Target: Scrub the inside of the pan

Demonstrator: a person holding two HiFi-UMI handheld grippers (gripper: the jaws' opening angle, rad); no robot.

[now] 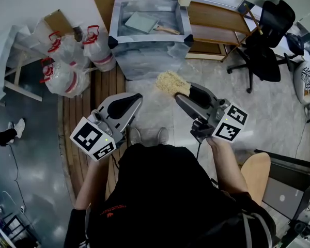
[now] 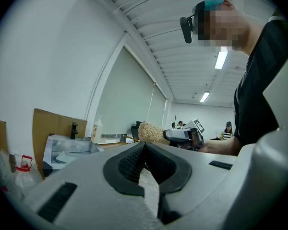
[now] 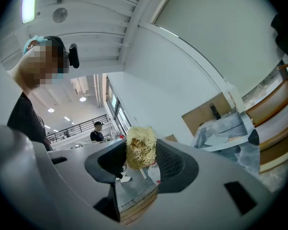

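Straw-coloured scrubber [image 1: 171,82] is sitting pinched in my right gripper [image 1: 182,93]; my left gripper [image 1: 133,101] is closed on nothing. I'm aiming for the pan [image 1: 139,22] in the tub [image 1: 150,53] ahead, planning flat, firm strokes.

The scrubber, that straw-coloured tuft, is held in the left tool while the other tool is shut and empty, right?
Not quite. The scrubber is clamped in the right tool, not the left, as the right gripper view shows. The other one, the left tool, is shut and empty.
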